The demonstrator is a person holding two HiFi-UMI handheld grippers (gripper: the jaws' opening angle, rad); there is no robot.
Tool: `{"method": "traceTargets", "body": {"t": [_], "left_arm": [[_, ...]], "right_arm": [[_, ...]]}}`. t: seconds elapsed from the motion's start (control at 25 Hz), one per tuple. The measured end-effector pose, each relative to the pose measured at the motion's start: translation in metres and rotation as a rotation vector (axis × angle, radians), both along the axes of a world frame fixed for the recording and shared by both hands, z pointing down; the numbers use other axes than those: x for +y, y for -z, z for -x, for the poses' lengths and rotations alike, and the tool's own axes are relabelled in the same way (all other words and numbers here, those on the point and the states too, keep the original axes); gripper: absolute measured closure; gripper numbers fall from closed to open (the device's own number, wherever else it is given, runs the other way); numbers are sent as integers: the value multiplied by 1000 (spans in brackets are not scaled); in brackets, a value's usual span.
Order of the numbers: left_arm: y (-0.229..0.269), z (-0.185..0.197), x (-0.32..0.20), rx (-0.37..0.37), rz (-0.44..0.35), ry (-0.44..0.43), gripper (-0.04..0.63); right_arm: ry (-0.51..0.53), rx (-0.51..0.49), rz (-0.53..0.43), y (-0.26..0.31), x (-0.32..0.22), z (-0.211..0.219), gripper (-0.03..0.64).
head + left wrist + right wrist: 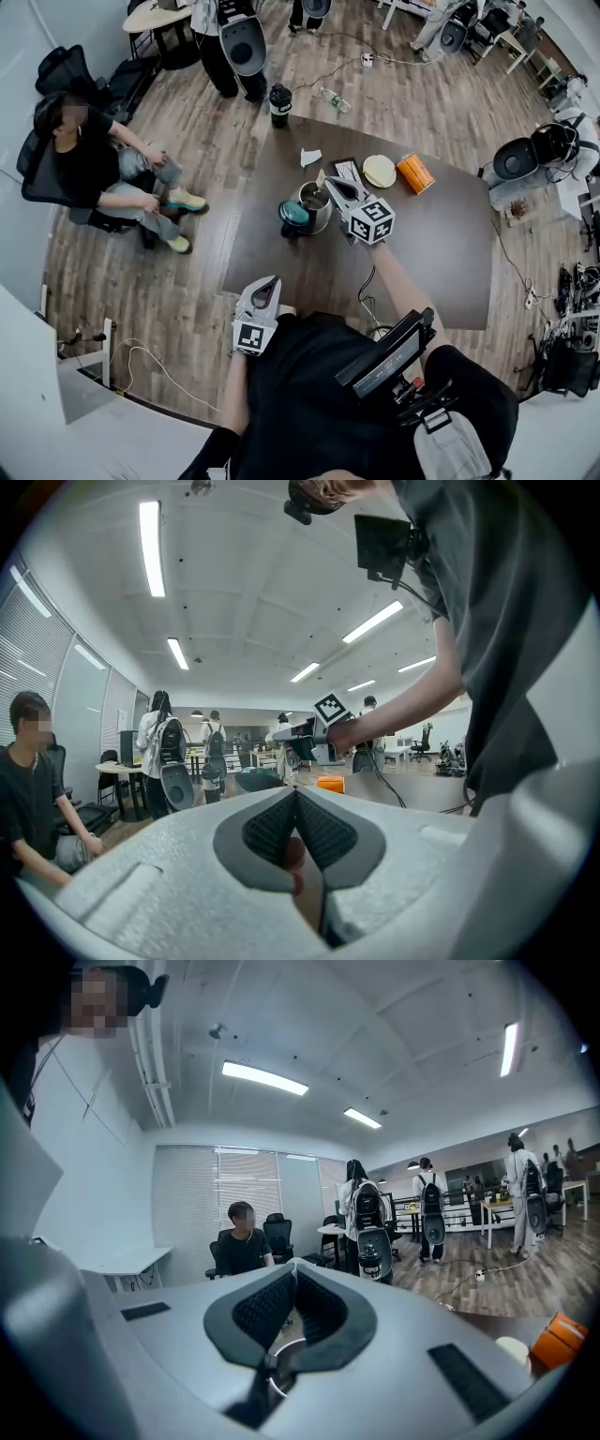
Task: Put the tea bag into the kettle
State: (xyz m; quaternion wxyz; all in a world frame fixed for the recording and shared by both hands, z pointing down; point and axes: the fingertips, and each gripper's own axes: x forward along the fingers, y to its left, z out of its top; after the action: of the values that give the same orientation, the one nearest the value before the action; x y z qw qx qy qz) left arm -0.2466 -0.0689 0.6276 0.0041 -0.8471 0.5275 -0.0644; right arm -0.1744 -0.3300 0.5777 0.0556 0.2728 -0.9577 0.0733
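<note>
A steel kettle (313, 208) stands open on the dark brown table (441, 253), and its teal lid (293, 214) leans at its left side. My right gripper (329, 184) hovers just over the kettle's far rim with its jaws shut. A small white piece of the tea bag (321, 176) sticks out at the tips. In the right gripper view the pads (277, 1303) meet, and the kettle's bright rim (281, 1346) shows below them. My left gripper (269, 281) is held shut at the table's near edge, by my body, with nothing in it.
Behind the kettle lie a crumpled white paper (310, 157), a framed card (345, 170), a pale round disc (379, 171) and an orange can (414, 173). A cable (367, 289) runs off the near edge. A person (94, 159) sits at left. A black bottle (279, 103) stands beyond the table.
</note>
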Motion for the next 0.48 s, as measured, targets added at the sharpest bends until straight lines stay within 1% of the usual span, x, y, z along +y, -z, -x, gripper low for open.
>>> {"method": "traceTargets", "body": {"t": [0.2,0.32,0.48], "left_arm": [[2,4,3,5,-1,8,595],[2,8,3,11,-6,21,595],[-3,8,3,-4,-1,18,595]], "right_arm": [[1,38,20,-14,-1,4,610],[8,96,28,-27,-4,8,610],[12,160,54,-47,-8,8,609]]}}
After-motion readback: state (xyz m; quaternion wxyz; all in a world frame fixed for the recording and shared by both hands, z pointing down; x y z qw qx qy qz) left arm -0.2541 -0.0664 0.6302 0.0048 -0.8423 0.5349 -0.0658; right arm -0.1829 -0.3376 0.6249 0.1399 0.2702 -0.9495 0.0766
